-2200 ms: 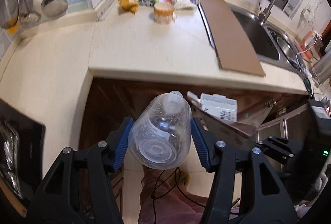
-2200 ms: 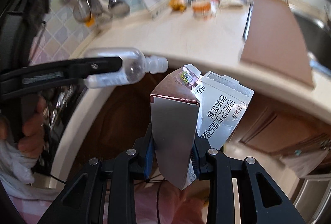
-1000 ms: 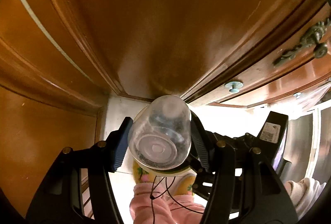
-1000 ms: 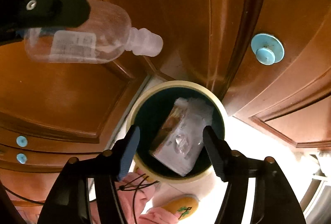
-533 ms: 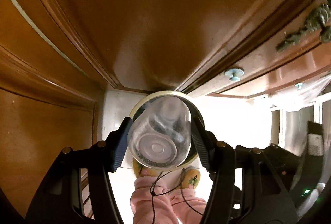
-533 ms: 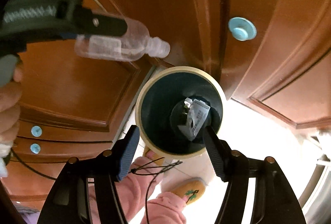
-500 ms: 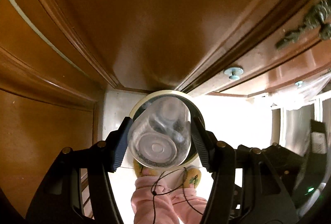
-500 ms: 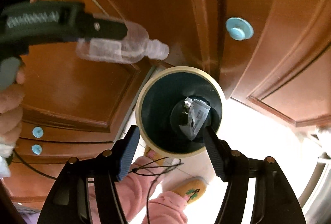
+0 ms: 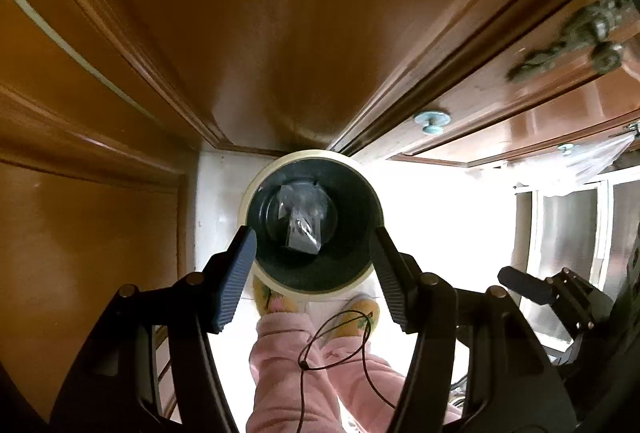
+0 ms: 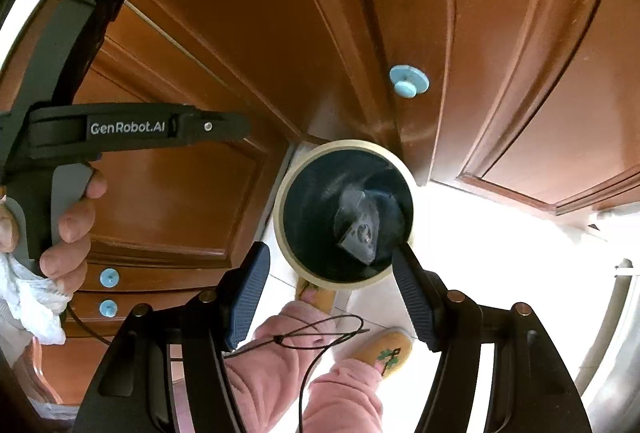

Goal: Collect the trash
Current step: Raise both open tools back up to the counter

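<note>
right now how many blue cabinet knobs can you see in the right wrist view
3: one large blue knob on the door above the bin, and two small ones stacked at lower left. Others may be hidden.

Glossy brown wooden cabinet doors point(image 9: 280, 33) with pale blue knobs point(image 10: 409, 81); bright white floor point(image 9: 440, 217)

We note glossy varnished wood on the cabinet doors point(image 9: 280, 33), with smooth pale-blue knobs point(image 10: 409, 81). The bin point(image 9: 256, 189) has a matt cream rim and a dark, slightly shiny plastic interior. Gripper pads point(image 9: 236, 273) are ribbed blue rubber on matt black plastic. Trousers point(image 10: 276, 373) look like soft pink fleece.
</note>
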Available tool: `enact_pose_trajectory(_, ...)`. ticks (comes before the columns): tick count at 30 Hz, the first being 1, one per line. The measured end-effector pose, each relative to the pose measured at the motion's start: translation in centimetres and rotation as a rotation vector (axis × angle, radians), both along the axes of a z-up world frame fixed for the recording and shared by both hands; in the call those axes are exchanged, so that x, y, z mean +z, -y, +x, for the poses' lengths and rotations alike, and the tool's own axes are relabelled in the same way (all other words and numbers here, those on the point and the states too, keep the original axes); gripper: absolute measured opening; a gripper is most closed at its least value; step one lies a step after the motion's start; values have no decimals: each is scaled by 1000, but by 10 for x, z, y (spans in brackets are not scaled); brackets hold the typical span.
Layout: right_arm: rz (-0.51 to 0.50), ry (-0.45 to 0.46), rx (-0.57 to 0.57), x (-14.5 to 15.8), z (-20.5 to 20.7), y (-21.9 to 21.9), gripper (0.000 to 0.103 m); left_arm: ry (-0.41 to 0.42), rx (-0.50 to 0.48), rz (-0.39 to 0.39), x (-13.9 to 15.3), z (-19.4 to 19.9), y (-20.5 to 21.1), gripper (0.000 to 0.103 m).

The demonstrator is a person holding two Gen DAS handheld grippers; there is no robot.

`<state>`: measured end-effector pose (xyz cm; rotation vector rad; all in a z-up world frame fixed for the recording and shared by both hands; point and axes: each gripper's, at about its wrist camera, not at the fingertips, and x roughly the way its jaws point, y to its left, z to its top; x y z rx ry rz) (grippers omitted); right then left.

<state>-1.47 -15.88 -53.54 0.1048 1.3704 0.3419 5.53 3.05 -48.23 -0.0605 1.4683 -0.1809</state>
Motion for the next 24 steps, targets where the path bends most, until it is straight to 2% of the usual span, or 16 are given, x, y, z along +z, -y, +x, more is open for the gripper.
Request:
enact_pose_trajectory(5,-10,12,-9,40,-3,6,65,-3,29,-6,47,-8,-9,56)
enact_pose_trajectory(9,-10,42,-11,88,-2,10,65,17,22,11,99,-14,-10,56)
enact_pose_trajectory(15,-14,104,0,179,3,13,65,94,12,13,190,-17,-7,56)
enact_pose_trajectory(19,0,145,-4,246,10,16,65,177,3,38,260,-18,0,56)
enact_pose_trajectory(24,14,238,3,329,18,18,65,283,-5,71,332,-15,10,56)
